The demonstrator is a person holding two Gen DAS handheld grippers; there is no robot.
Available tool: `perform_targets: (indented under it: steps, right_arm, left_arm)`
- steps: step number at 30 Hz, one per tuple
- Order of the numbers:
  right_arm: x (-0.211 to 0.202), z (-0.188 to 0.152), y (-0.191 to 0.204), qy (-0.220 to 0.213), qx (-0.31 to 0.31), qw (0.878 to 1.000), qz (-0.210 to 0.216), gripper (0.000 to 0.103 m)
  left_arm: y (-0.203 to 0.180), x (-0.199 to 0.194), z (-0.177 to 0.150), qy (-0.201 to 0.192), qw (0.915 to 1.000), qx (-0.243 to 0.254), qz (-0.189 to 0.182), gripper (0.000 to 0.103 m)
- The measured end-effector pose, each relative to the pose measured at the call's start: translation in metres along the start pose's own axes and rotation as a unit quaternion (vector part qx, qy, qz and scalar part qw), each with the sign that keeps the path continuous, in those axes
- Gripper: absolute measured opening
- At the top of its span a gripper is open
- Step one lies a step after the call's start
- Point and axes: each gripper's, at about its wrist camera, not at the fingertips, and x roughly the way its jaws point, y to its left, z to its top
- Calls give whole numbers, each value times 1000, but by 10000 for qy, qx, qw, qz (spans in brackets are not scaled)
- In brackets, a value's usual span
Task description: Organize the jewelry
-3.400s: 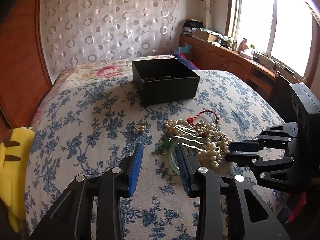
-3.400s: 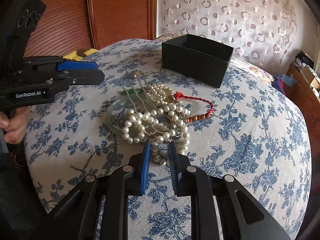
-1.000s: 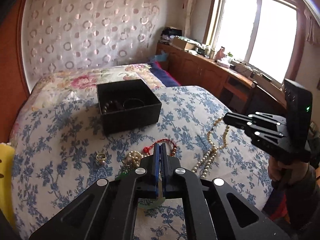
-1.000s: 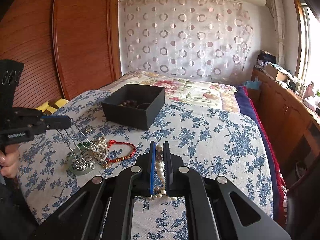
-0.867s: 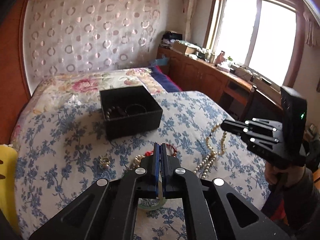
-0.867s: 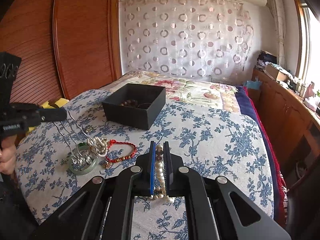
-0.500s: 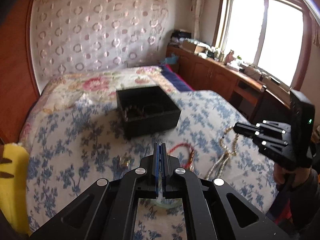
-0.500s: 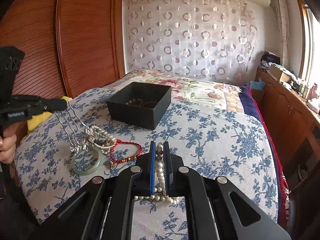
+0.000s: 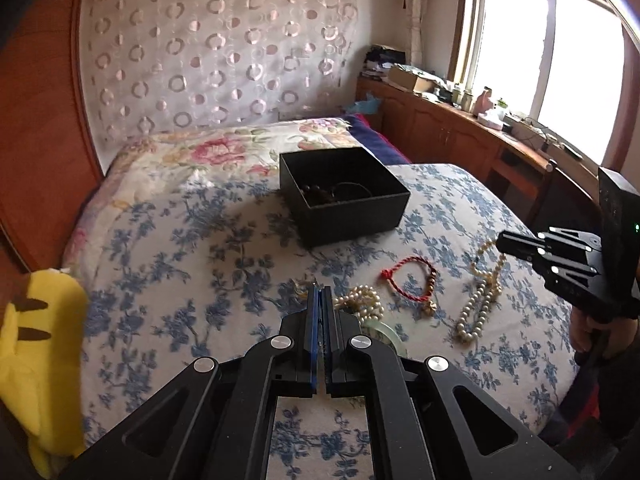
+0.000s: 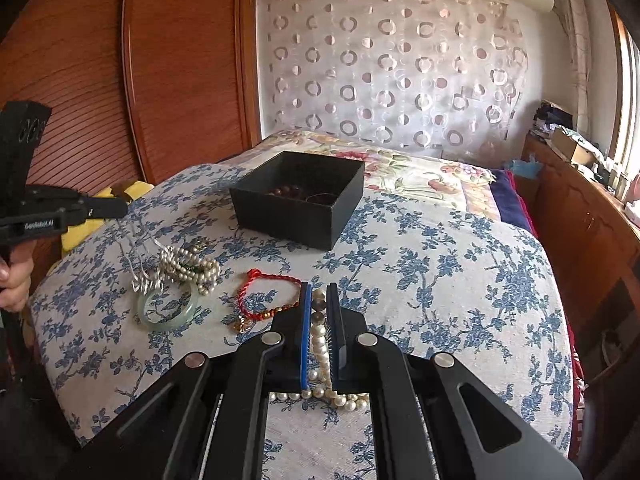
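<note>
A black open box (image 9: 344,196) (image 10: 298,198) with dark beads inside sits on the blue-flowered bedspread. My left gripper (image 9: 320,300) (image 10: 120,208) is shut on a silver wavy hair comb (image 10: 138,260), lifted; its lower end rests at a small pearl pile (image 10: 190,266) (image 9: 362,300). A jade bangle (image 10: 168,308) lies beside it. A red cord bracelet (image 9: 412,284) (image 10: 264,296) lies in the middle. My right gripper (image 10: 319,300) (image 9: 506,242) is shut on a long pearl necklace (image 9: 480,300) (image 10: 320,344), whose lower part trails on the bed.
A yellow plush toy (image 9: 36,344) lies at the bed's left edge. A wooden headboard panel (image 10: 180,60) stands at the left, a patterned curtain (image 9: 216,52) behind. A wooden counter (image 9: 460,128) under the window runs along the right.
Both grippers closed and lifted: the left took the hair comb, the right the long pearl necklace, pulling it out of the pile. The left then drew further left, dragging the small pearls.
</note>
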Motion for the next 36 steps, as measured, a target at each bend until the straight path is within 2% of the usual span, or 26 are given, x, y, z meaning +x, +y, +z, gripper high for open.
perform_targets:
  steps: [5,12,14,16,21,25,30,36]
  right_arm:
    - [12,-5,9,234,-89,9995,208,8]
    - [19,-6,20,275,-110,9984,486,9]
    - [19,-3,22,263,-98,9983,503,24]
    - [20,0,26,223,-123,9980,579,29]
    - [33,10,41,221,-291,9950,927,29]
    - [52,15,65,391,-591,9902,1200,29]
    - [65,17,83,555,-1012,9859,1211,29]
    - [80,19,83,734,-1241,9835,1097,29]
  left_arm:
    - [1,0,3,-50,10000,-20,-63,1]
    - [-10,-6,6,-151,9997,46,-193,1]
    - [-14,-7,6,-169,9996,73,-230,1]
    - [-17,-8,5,-179,9995,89,-255,1]
    - [-16,-7,5,-171,9994,61,-295,1]
    - [-14,-10,7,-216,9991,40,-352,1]
    - [-18,-17,11,-270,9988,164,-372,1]
    - [-19,-21,14,-282,9986,225,-383,1]
